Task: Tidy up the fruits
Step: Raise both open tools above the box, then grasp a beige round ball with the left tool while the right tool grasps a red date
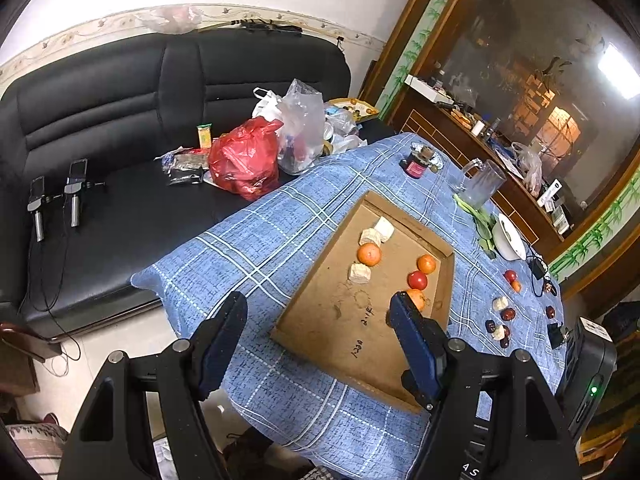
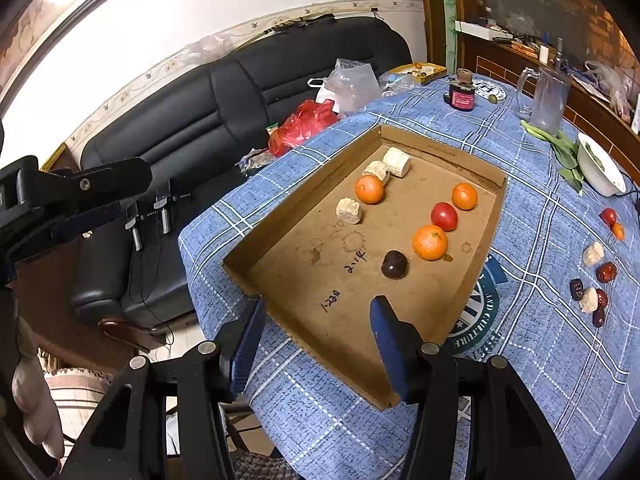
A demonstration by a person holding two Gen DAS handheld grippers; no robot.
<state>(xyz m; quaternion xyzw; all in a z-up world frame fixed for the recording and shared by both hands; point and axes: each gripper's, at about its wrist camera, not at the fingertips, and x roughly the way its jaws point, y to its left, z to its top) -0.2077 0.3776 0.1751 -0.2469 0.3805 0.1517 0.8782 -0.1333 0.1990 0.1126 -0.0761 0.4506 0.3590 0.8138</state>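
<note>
We see the shallow brown cardboard tray [image 2: 476, 264] lying on the blue plaid tablecloth [image 2: 540, 360], just ahead of the right claw [image 2: 316, 322] and partly between its fingertips. Beyond those tips, inside the tray, sit a dark purple round fruit [image 2: 394, 265], then a large orange mandarin [image 2: 429, 242], a red tomato-like fruit [image 2: 444, 216] and a second mandarin [image 2: 464, 196] in a loose line running away to the right. Further off and to the left lie a third mandarin [image 2: 369, 189] and three pale, rough, cream-coloured blocks [image 2: 349, 211].

Well to the right of the claw, outside the tray, a cluster of small dark red dates [image 2: 606, 272] and more pale chunks rests on the cloth, with a small red fruit [image 2: 609, 216] beyond them.

In the left wrist view the left claw's right finger [image 1: 416, 344] covers part of the nearest mandarin [image 1: 417, 298] and hides the dark fruit altogether. The handwriting on the tray floor [image 2: 354, 262] we cannot read with certainty.

Both claws point downward at a slant over the near edge of the table. The left claw [image 1: 318, 312] stands spread with nothing between its blue pads; the right claw is spread too, gripping nothing. From the right wrist view the left claw [image 2: 80, 200] appears at the far left, off the table edge.
</note>
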